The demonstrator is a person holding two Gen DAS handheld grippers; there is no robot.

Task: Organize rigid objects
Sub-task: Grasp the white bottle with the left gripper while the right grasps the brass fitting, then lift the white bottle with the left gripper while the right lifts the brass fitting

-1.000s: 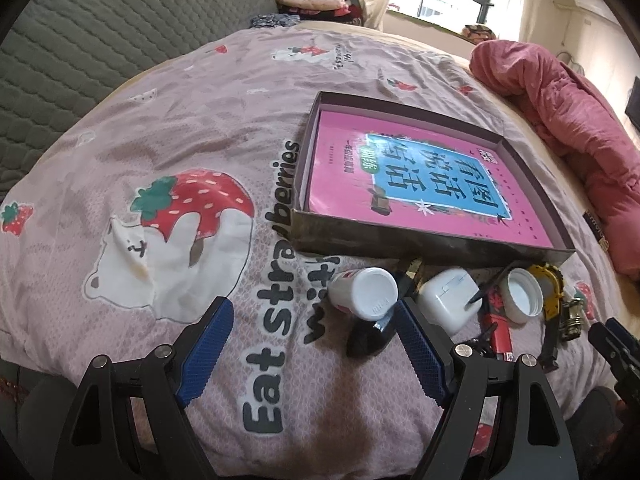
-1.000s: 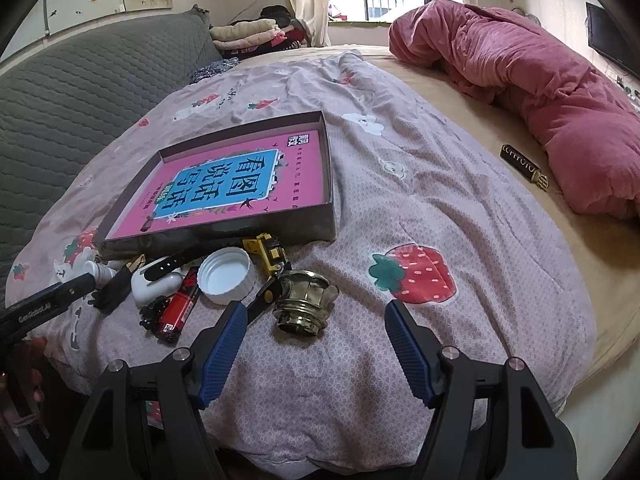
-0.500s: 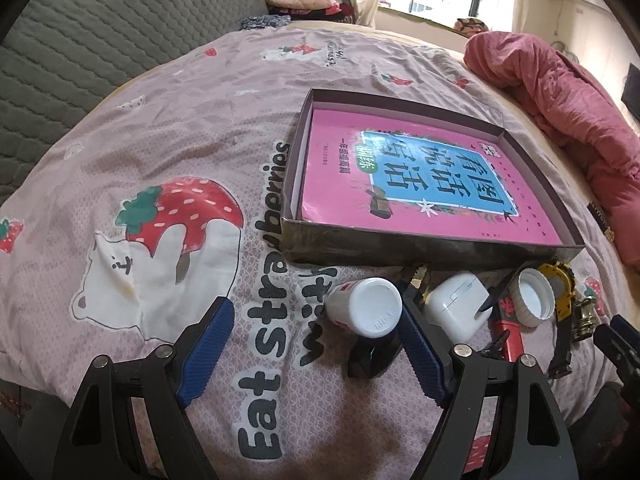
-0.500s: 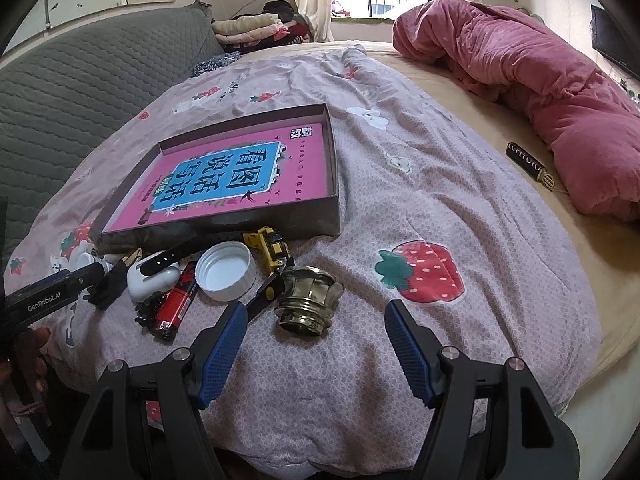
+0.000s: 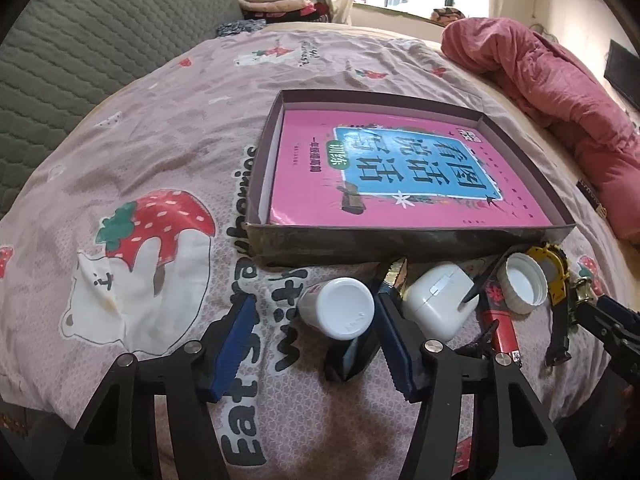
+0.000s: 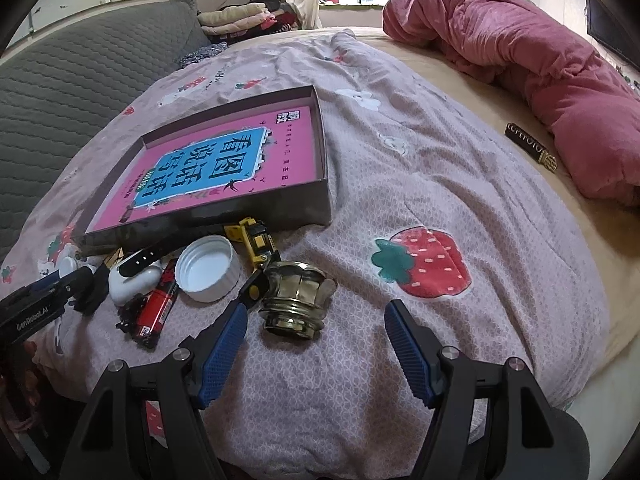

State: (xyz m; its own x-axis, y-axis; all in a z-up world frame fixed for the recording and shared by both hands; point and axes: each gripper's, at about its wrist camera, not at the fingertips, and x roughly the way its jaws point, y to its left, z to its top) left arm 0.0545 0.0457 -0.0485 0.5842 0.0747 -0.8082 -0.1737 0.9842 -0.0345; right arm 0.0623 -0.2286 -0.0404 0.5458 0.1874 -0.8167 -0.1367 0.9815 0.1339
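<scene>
Surface: pink strawberry-print quilt [image 5: 168, 152] on a bed, grey quilted headboard [image 5: 80, 40] at 10 o'clock in the left wrist view
Box: shallow dark tray [image 5: 400, 240] near frame centre, pink book [image 5: 400, 172] lying flat inside it
Left gripper: left gripper [image 5: 316, 340] pointed down at the clutter by the tray's near wall; jaws closing, not yet pressing
Between left fingers: white bottle [image 5: 338, 308] on its side, base toward the camera, lying close to the right-hand pad; a gap shows at the left-hand pad
Under bottle: small dark object [image 5: 350, 360] at 6 o'clock of the bottle, kind unclear
White case: rounded white case [image 5: 438, 300] at 3 o'clock of the bottle, just outside the left gripper's right-hand finger
Cap: white screw cap [image 5: 524, 284], open side up, at 3 o'clock of the case
Lighter: red lighter [image 5: 502, 326] at 7 o'clock of the cap
Toy: yellow toy vehicle [image 6: 256, 240] touching the tray's near wall, at 1 o'clock of the cap in the right wrist view
Right gripper: right gripper [image 6: 316, 350] jaws spread wide, nothing gripped
Brass piece: brass fitting [image 6: 296, 300] on the quilt, just ahead of the right gripper's fingers, nearer the left-hand one, untouched
Far side: crumpled red blanket [image 6: 540, 72] at 2 o'clock, a dark labelled bar [image 6: 530, 146] beside it
</scene>
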